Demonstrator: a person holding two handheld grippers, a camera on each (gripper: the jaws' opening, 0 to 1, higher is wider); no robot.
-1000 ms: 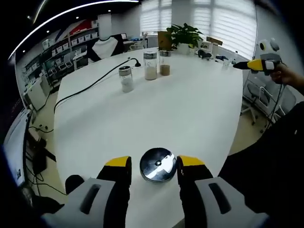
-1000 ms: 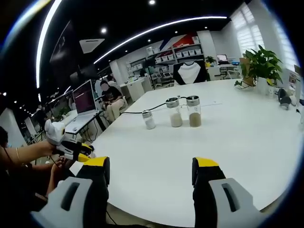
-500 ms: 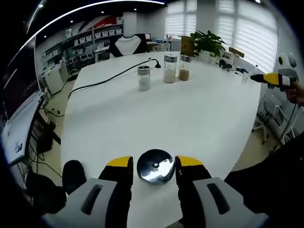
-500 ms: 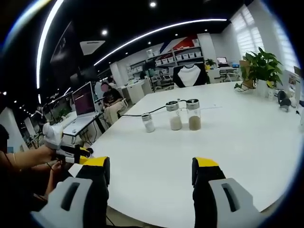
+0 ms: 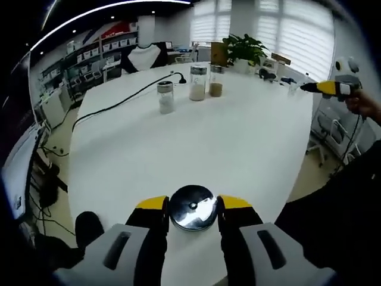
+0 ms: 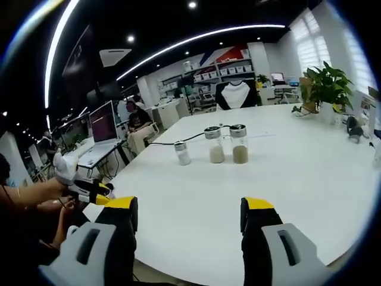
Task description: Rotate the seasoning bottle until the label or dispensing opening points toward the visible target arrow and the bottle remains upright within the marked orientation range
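My left claw point(image 5: 192, 208) has drawn in on the seasoning bottle point(image 5: 193, 207). A second ago a clear gap showed on either side of its shiny metal cap; now my yellow-tipped fingers point(image 5: 150, 204) stand right against the cap on both sides, touching it or all but touching. My left hand has also swung about: the whole view slid one way half a second ago and has come partway back, so the shift of the far jars is my camera's doing, not theirs. In the right gripper view the picture has drifted only slightly, and my right claw point(image 6: 188, 208) is spread as wide as before.
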